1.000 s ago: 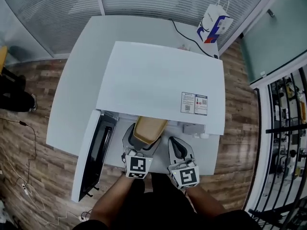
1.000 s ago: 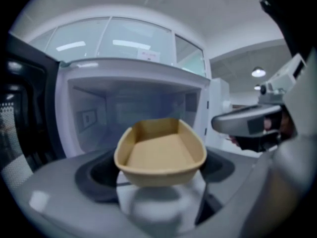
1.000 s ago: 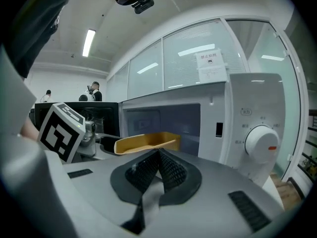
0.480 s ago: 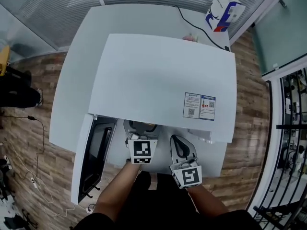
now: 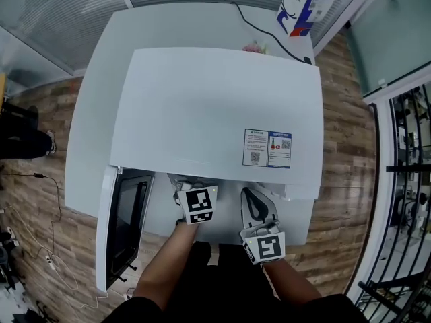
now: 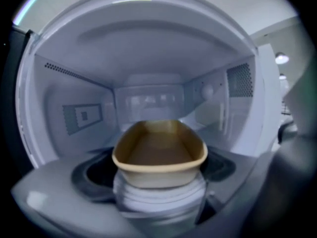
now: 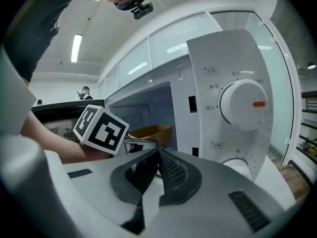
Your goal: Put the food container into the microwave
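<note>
Left tool (image 6: 159, 185) is clamping down on the near end of the tan food container (image 6: 159, 150), so it's only open as wide as that rim. The container is sticking straight out ahead of the tool, lower centre of the frame, inside the microwave (image 5: 215, 113) on the bench (image 5: 94, 113). Right tool (image 7: 157, 158) is hanging pinched closed on nothing, below the dial (image 7: 242, 104). Door (image 5: 124, 221) is standing open, lower left.

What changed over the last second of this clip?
The left tongs moved forward, carrying the food container from in front of the microwave into its cavity, still gripped. The right tongs stayed shut and empty by the control panel; the door stayed open.
</note>
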{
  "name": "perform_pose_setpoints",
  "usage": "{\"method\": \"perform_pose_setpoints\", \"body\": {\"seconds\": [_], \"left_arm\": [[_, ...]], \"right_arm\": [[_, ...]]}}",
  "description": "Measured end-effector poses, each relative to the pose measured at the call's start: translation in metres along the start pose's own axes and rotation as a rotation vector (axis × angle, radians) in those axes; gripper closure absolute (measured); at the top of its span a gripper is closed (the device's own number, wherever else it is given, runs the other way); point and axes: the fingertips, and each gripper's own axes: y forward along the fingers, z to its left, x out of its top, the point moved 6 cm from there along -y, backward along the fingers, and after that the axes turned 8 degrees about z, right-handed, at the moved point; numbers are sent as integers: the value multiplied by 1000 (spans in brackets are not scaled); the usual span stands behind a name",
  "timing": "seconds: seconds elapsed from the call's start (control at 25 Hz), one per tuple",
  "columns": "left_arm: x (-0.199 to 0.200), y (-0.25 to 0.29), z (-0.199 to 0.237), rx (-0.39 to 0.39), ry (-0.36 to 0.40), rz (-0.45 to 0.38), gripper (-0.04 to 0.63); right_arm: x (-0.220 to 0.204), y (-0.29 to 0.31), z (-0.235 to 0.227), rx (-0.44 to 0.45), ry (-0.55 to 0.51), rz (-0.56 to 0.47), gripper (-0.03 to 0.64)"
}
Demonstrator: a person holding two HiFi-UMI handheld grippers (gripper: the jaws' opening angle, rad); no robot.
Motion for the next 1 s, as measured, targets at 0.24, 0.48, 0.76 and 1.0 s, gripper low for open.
{"method": "perform_pose_setpoints", "body": {"seconds": [0.24,0.48,0.76,1.0], "left_arm": [[-3,-5,1,3,-33,3,87],[-14,-22,0,-35,-62,17,83],[-13,-58,-4,-58,-52,-7,75],[-6,-112,-3,-86,0,-57,137]], "right_arm": [[4,-4,4,-1,3,-18,611],[11,-11,14,0,-14,-39,611],[25,-28,28,-21,-39,-68,611],[50,-44,45,-48,-71,-144,611]]}}
